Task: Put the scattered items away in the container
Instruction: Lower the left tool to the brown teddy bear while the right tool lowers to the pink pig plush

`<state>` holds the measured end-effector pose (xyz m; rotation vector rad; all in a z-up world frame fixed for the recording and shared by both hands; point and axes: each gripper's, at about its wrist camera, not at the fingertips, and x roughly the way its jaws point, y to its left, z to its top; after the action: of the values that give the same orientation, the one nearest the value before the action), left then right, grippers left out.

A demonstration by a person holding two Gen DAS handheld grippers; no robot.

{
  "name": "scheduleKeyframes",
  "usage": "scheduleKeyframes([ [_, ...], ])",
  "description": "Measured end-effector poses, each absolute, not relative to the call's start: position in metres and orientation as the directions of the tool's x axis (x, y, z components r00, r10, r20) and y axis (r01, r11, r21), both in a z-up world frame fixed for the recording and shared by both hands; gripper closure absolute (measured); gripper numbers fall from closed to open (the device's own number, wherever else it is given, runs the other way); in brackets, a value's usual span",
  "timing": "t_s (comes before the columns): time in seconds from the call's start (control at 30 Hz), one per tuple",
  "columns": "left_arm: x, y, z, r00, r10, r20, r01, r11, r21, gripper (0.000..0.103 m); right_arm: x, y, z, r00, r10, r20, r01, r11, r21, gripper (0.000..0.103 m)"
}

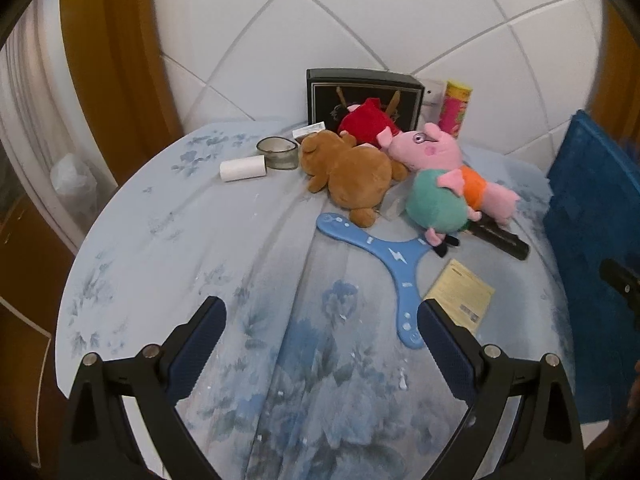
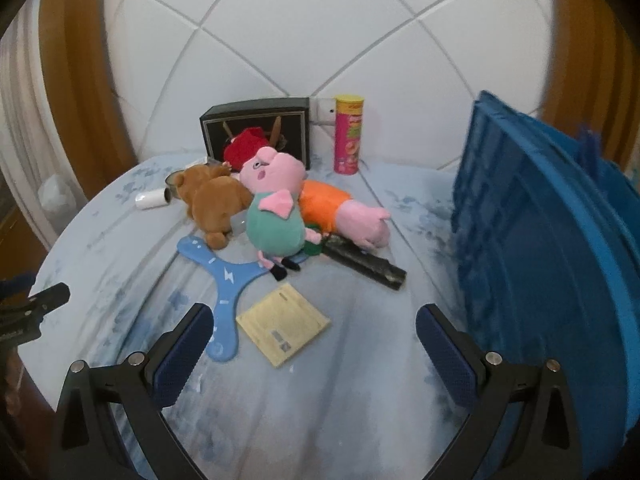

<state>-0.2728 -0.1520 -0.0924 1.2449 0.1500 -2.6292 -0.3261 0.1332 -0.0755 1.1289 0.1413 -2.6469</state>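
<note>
1. Both tongs hang wide and empty over the flowered table [image 1: 160, 240]: the left gripper [image 1: 320, 344] low centre in its view, the right gripper [image 2: 312, 344] low centre in its own, nothing between the pads of either.
2. Biggest piece next, the blue container [image 2: 540, 260], filling the right side of the right wrist view and standing at the table's right edge; its inside is turned away, so what it holds cannot be told.
3. Behind the heap at upper centre sits a black box [image 1: 360, 92] against the padded wall, a pink snack tube [image 2: 349, 136] upright just beside it.
4. Middle of frame, the pile: a pig plush [image 2: 276, 208] in green lies over a second pig in orange, touching the brown bear plush [image 1: 348, 172], with a red plush [image 1: 368, 120] behind.
5. Lower down, the blue boomerang [image 1: 384, 256] lies flat, one tip near the left gripper's right pad; a dark tube [image 2: 364, 260] pokes out from under the pigs.
6. Smaller still: the yellow packet [image 2: 284, 324], a white roll [image 1: 243, 169], a grey cup [image 1: 278, 153].
7. My read: tidying has barely begun. The packet or boomerang looks the nearest pick, calling for a low, flat pinch.
</note>
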Motion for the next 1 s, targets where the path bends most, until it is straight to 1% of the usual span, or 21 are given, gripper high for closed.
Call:
scheduleKeyframes([
  [0.1,-0.287,-0.165,-0.102,-0.599,-0.169,-0.782,0.266,-0.964,0.004,0.005,-0.348,0.13,-0.084,-0.666,-0.207,-0.717,0.262,-0.964,0.035,0.0],
  [0.2,-0.303,-0.185,-0.11,-0.576,-0.174,-0.799,0.294,-0.956,-0.004,0.005,-0.366,0.121,-0.097,-0.628,-0.238,-0.741,0.281,-0.957,0.07,0.0],
  [0.3,-0.322,-0.207,-0.115,-0.561,-0.178,-0.809,0.293,-0.956,0.007,0.005,-0.381,0.107,-0.104,-0.627,-0.219,-0.747,0.28,-0.959,0.046,0.0],
  [0.43,-0.351,-0.24,-0.124,-0.529,-0.191,-0.827,0.287,-0.957,0.037,0.005,-0.398,0.089,-0.112,-0.631,-0.218,-0.745,0.253,-0.965,0.068,0.0],
  [0.6,-0.393,-0.26,-0.139,-0.522,-0.164,-0.837,0.265,-0.964,0.024,0.006,-0.426,0.061,-0.136,-0.59,-0.187,-0.785,0.21,-0.975,0.074,0.0],
  [0.67,-0.413,-0.258,-0.147,-0.521,-0.147,-0.841,0.255,-0.967,0.011,0.006,-0.435,0.058,-0.141,-0.583,-0.202,-0.787,0.204,-0.974,0.098,0.0],
  [0.7,-0.422,-0.256,-0.151,-0.519,-0.139,-0.843,0.253,-0.967,0.003,0.01,-0.44,0.056,-0.143,-0.582,-0.202,-0.788,0.201,-0.974,0.101,0.0],
  [0.73,-0.431,-0.254,-0.155,-0.518,-0.13,-0.845,0.252,-0.968,-0.005,0.012,-0.449,0.054,-0.145,-0.577,-0.198,-0.793,0.196,-0.975,0.101,0.0],
  [0.77,-0.443,-0.249,-0.159,-0.516,-0.117,-0.848,0.247,-0.969,-0.017,0.012,-0.456,0.053,-0.147,-0.576,-0.195,-0.794,0.191,-0.976,0.101,0.001],
  [0.83,-0.466,-0.24,-0.168,-0.512,-0.089,-0.854,0.236,-0.971,-0.041,0.012,-0.471,0.05,-0.151,-0.569,-0.192,-0.799,0.192,-0.977,0.099,0.01],
  [0.9,-0.493,-0.224,-0.177,-0.508,-0.066,-0.859,0.214,-0.975,-0.052,0.012,-0.488,0.048,-0.157,-0.562,-0.195,-0.804,0.193,-0.976,0.101,0.015],
  [1.0,-0.526,-0.207,-0.188,-0.507,-0.046,-0.861,0.207,-0.976,-0.07,0.012,-0.509,0.047,-0.167,-0.554,-0.21,-0.806,0.199,-0.973,0.117,0.015],
])
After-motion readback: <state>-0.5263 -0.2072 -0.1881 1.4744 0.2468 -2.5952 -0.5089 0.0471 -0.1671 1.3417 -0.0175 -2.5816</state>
